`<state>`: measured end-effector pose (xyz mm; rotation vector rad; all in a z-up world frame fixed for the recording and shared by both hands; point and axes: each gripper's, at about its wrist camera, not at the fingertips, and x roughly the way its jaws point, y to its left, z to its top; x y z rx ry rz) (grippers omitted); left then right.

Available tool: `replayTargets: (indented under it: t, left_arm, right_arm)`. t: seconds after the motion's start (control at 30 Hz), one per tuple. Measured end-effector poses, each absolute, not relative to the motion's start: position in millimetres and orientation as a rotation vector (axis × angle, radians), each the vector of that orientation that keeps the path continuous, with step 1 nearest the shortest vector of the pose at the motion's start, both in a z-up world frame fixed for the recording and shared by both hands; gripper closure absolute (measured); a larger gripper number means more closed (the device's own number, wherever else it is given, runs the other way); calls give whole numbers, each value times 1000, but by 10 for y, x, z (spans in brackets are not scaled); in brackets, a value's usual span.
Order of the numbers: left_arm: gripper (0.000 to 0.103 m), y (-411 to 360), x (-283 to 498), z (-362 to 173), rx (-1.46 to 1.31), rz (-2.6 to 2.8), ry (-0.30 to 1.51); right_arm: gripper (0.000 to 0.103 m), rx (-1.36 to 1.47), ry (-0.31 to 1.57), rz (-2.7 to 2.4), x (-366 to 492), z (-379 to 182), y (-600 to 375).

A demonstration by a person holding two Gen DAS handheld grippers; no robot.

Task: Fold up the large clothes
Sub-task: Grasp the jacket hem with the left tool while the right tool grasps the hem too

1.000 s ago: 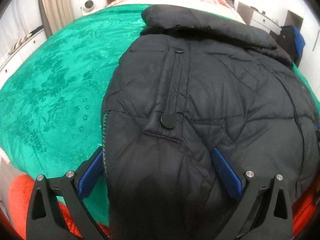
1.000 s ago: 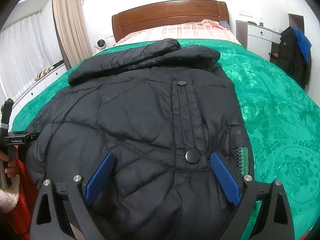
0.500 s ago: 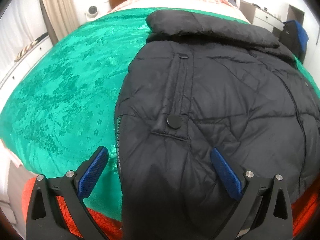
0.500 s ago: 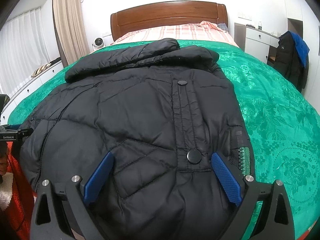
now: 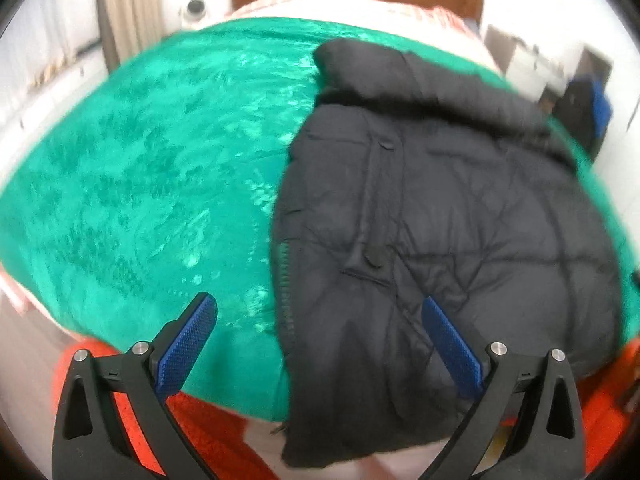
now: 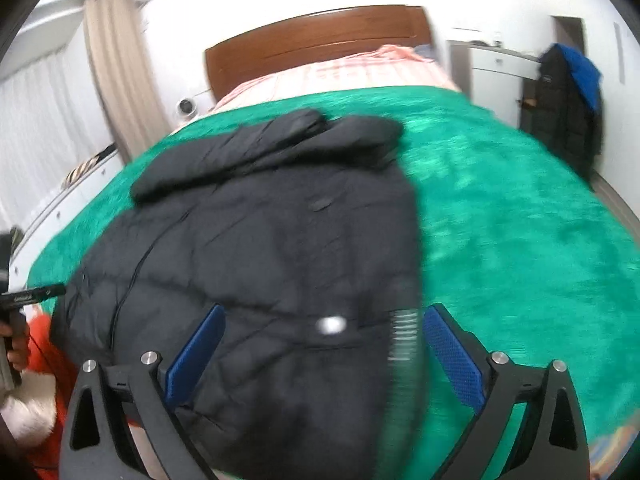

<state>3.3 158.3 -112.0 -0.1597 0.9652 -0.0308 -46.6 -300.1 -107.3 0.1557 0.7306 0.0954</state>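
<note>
the green bedspread (image 5: 140,184) covered the bed ahead of both your claws, the wooden headboard (image 6: 316,44) far beyond. the black puffer jacket (image 5: 440,216) lay flat on it, its hem hanging off the near edge between your left gripper's (image 5: 320,344) wide-spread fingers. your right gripper (image 6: 320,356) was spread wide too, holding nothing, with the jacket's snap button (image 6: 331,325) between its pads. a dark coat (image 6: 564,104) hung far off right.

Bright, even room light (motion blur, fisheye-warped edges)
</note>
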Motion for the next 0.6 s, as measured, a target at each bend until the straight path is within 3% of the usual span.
replayTargets:
  t: [0.23, 0.27, 0.3, 0.33, 0.37, 0.4, 0.43, 0.5, 0.6]
  left_arm:
    - [1, 1561, 94, -1594, -231, -168, 1190]
    - [1, 1509, 72, -1599, -204, -180, 1193]
    - [3, 1476, 62, -1593, -187, -192, 1197]
    - [13, 1460, 55, -1585, -184, -199, 1204]
    - [22, 1463, 51, -1580, -201, -219, 1222]
    - [40, 1469, 46, -1580, -219, -233, 1236]
    - [60, 1489, 39, -1576, -234, -236, 1253]
    - [81, 1549, 1, -1533, -264, -255, 1262]
    - [86, 1651, -98, -1396, -311, -280, 1243]
  right_arm:
    - [5, 403, 1013, 194, -569, -1496, -3395]
    - [8, 423, 1045, 208, -571, -1572, -3386]
    - [17, 429, 1056, 216, -565, -1598, -3374]
    - [24, 430, 1060, 230, -554, -1594, -3358]
    - [45, 435, 1071, 248, -543, -1599, -3340]
    - [61, 436, 1107, 263, -508, -1613, -3317]
    - [67, 437, 1125, 269, -495, -1613, -3307]
    - [79, 446, 1137, 285, -483, -1542, -3307]
    - [83, 465, 1125, 310, -527, -1332, -3334]
